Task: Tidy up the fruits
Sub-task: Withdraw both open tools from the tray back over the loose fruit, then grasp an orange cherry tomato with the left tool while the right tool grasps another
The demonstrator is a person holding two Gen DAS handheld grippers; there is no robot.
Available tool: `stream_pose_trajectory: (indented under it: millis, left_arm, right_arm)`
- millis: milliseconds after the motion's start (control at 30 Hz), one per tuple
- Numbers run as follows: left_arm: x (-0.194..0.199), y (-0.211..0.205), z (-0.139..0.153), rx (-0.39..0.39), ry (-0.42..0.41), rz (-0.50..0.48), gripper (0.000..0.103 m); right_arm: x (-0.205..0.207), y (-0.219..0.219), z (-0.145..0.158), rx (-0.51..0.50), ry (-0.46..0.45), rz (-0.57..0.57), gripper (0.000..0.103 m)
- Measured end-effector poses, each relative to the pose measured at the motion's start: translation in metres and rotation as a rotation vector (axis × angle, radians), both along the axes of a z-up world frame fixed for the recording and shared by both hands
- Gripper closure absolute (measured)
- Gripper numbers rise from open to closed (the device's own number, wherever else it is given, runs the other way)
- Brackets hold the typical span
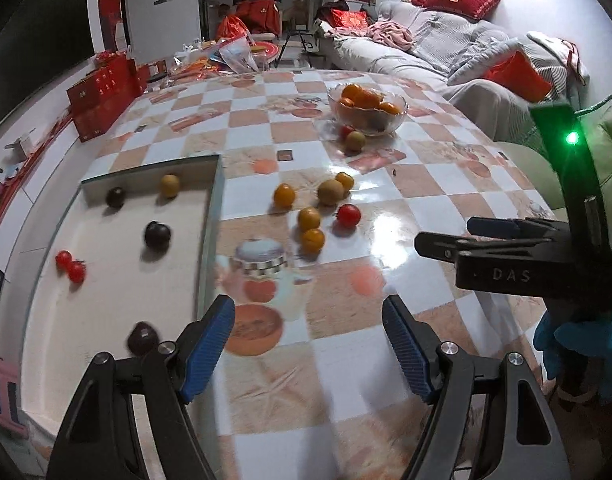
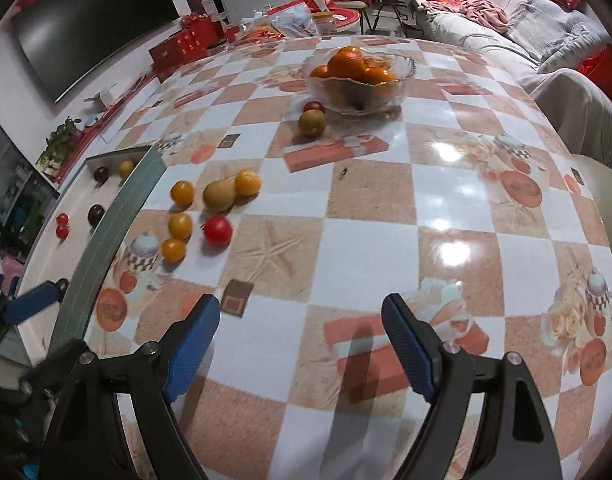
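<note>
Small yellow, orange and green fruits (image 1: 309,218) (image 2: 180,225) and a red tomato (image 1: 348,215) (image 2: 217,230) lie loose mid-table. A glass bowl (image 1: 396,120) (image 2: 398,92) holds oranges; a green fruit (image 1: 354,140) (image 2: 311,123) and a red one sit beside it. A lower white shelf (image 1: 113,288) (image 2: 45,256) at the left holds dark plums (image 1: 157,234), a yellow fruit (image 1: 169,185) and red cherry tomatoes (image 1: 70,266). My left gripper (image 1: 308,344) is open and empty above the table's near edge. My right gripper (image 2: 299,344) is open and empty; it also shows in the left wrist view (image 1: 446,244).
The checked tablecloth (image 1: 346,380) (image 2: 386,208) covers a table with a glass edge (image 1: 209,240) (image 2: 105,240) at the left. Red boxes (image 1: 101,96) and bags stand at the far end. A grey sofa (image 1: 446,52) runs along the right.
</note>
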State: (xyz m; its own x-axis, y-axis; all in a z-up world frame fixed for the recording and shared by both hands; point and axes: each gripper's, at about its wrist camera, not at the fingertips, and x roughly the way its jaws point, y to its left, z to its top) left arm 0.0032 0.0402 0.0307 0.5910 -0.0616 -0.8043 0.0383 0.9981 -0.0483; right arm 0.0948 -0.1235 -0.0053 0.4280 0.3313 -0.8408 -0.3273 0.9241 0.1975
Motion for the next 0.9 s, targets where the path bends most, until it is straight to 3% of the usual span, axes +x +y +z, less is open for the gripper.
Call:
stream_pose_trajectory:
  millis: [467,700,900]
  left_arm:
    - [0.047,-0.019,-0.036,0.055,0.042,0.119,0.026]
    - [0.064,-0.024,-0.049,0.07,0.063,0.121,0.026]
    - [0.073,-0.02,-0.055,0.047,0.067,0.134,0.026]
  right_arm:
    - [0.038,0.019,-0.011,-0.058,-0.048,0.087,0.018]
    - [0.055,0.038,-0.014,-0.076,-0.084,0.179,0.034]
    - [0.065,0.052,-0.019,-0.058,-0.101,0.263,0.035]
